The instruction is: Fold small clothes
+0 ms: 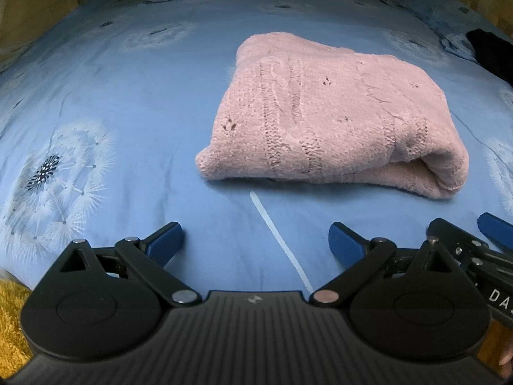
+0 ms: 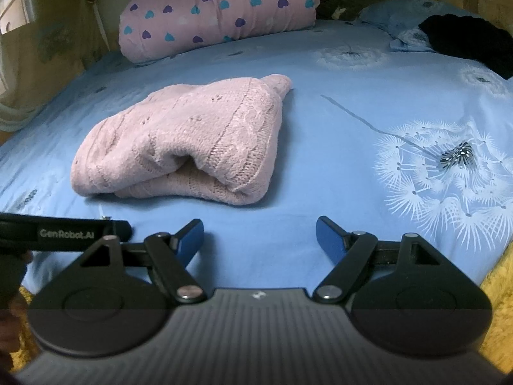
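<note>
A pink knitted sweater lies folded into a thick bundle on the blue bedsheet. In the right wrist view the same sweater sits left of centre, its folded edge facing me. My left gripper is open, low over the sheet a short way in front of the sweater, nothing between its blue pads. My right gripper is open too, over bare sheet in front of the bundle and apart from it. Part of the right gripper shows at the left wrist view's right edge.
A pink rolled quilt with hearts lies at the head of the bed. Dark clothing rests on a blue pillow at the far right. A thin white strip lies on the sheet. Yellow fuzzy fabric borders the bed's near edge.
</note>
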Tool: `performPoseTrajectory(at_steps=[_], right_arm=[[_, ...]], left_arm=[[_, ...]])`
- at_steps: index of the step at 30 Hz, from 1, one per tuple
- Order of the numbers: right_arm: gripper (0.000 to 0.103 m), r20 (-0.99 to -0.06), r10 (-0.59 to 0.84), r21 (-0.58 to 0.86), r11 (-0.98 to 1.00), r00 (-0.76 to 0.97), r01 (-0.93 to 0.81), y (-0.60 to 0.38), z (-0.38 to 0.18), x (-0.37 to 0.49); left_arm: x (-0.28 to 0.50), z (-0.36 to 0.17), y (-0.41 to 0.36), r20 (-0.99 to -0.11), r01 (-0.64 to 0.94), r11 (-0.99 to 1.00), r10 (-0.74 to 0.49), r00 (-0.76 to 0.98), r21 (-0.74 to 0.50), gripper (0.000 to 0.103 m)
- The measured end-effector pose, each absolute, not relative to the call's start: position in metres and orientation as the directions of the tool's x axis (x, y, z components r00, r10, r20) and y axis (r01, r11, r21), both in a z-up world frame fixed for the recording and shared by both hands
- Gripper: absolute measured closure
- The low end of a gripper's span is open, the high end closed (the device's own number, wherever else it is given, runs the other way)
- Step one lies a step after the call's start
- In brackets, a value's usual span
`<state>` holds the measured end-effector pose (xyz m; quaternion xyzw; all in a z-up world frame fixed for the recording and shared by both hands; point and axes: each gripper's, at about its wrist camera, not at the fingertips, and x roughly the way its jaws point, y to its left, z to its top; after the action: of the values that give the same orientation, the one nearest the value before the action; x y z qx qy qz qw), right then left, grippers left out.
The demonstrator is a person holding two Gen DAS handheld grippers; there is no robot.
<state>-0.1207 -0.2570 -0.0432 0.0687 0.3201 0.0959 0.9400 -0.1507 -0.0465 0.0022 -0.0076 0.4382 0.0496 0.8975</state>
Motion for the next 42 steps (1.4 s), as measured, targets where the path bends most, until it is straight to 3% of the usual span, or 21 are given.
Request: performPoseTrajectory(at_steps=[42], right_arm=[[0.023,-0.596,0.208,0.167,0.977,0.775,-0.134,-0.2536,-0.0444,-0.1210]], left_arm=[[-0.1484,0.0018,-0.0499,-0.785,-0.081,0.996,0.086,0.614,0.046,0.003]])
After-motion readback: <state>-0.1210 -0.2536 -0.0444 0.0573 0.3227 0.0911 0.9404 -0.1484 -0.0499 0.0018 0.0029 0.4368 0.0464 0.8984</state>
